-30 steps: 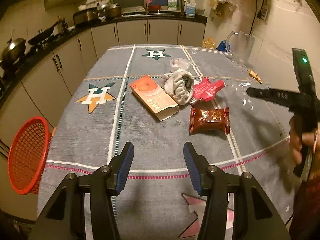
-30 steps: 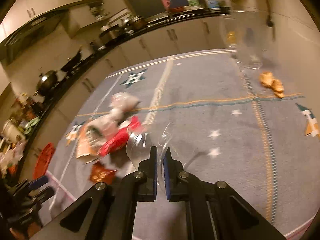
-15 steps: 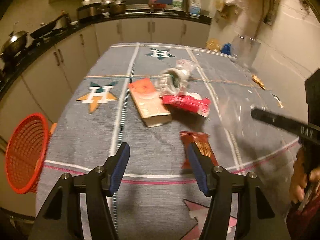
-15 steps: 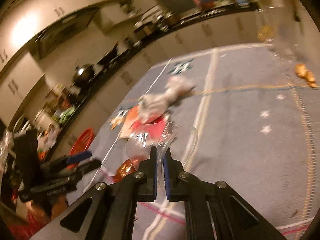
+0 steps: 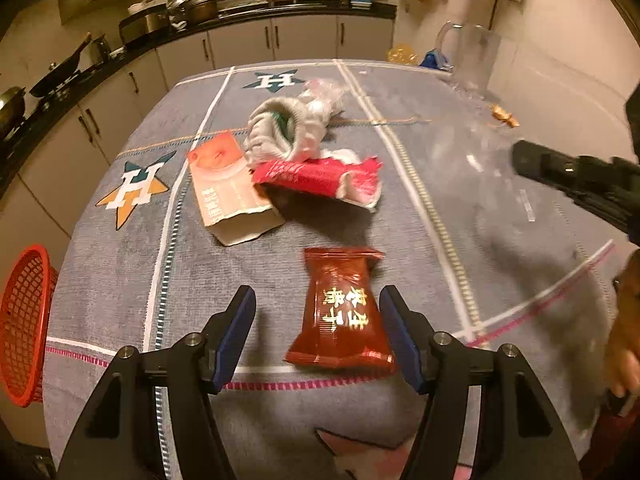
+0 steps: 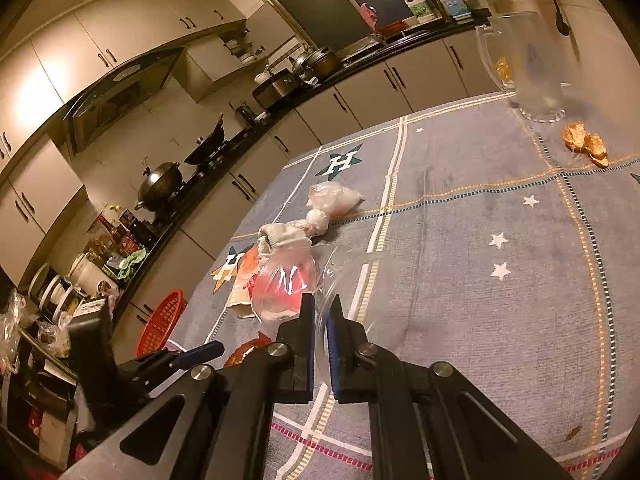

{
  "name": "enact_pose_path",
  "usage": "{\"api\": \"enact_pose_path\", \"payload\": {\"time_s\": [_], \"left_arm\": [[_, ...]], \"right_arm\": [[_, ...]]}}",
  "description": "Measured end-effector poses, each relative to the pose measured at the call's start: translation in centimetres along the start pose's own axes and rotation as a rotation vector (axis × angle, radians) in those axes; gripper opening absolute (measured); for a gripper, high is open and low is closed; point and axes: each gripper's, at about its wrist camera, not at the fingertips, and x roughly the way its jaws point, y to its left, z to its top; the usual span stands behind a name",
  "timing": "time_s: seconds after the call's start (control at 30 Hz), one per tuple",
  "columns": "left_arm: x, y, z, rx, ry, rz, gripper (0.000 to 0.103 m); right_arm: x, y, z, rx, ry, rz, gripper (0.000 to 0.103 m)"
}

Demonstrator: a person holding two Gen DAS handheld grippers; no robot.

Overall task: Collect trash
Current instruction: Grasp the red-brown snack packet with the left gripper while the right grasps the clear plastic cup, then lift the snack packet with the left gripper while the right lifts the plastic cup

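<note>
On the grey star-patterned tablecloth [image 5: 112, 288] the trash lies in a loose cluster near the middle, with a red mesh basket [image 5: 24, 332] hanging off the table's near left edge. Largest of the litter is the orange-and-cream carton [image 5: 228, 196], open at one end: light, stiff enough to hold shape, best taken across its narrow sides. Behind it sits a bundle of grey-white cloth [image 5: 284, 136], soft and squashable, easy to pinch anywhere. A torn red-and-white wrapper [image 5: 320, 180] leans on the carton, thin and crinkly. Nearest is the dark red snack packet [image 5: 340, 312], glossy and probably slippery, likely light; gripping across its pillowed middle seems safer than its crimped ends.

The left gripper [image 5: 318, 334] stands over that packet with its jaws spread either side of it, not touching. The right gripper [image 6: 318, 344] has its jaws pressed together on a clear plastic bag [image 6: 288, 288], flimsy and near-invisible; how much of the film is caught I cannot quite tell.
</note>
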Motion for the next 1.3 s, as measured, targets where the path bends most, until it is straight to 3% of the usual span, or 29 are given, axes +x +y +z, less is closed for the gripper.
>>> {"api": "enact_pose_path", "payload": {"time_s": [0.07,0.17,0.57,1.3], "left_arm": [[0.3,0.5,-0.1,-0.014,0.004,-0.011,0.059],[0.7,0.9,-0.4,-0.025,0.012,-0.024,0.040],[-1.5,1.2,-1.7,-0.018,-0.074,-0.001,0.037],[-4.5,4.0,-2.9,-0.072,-0.135,0.007,0.035]], "right_arm": [[0.0,0.0,-0.1,-0.007,0.000,-0.002,0.007],[0.1,0.7,-0.4,-0.042,-0.002,-0.019,0.007],[0.3,4.7,-1.9,-0.239,-0.043,-0.023,0.007],[-1.0,8.2,-4.4,-0.247,-0.077,-0.015,0.007]]}}
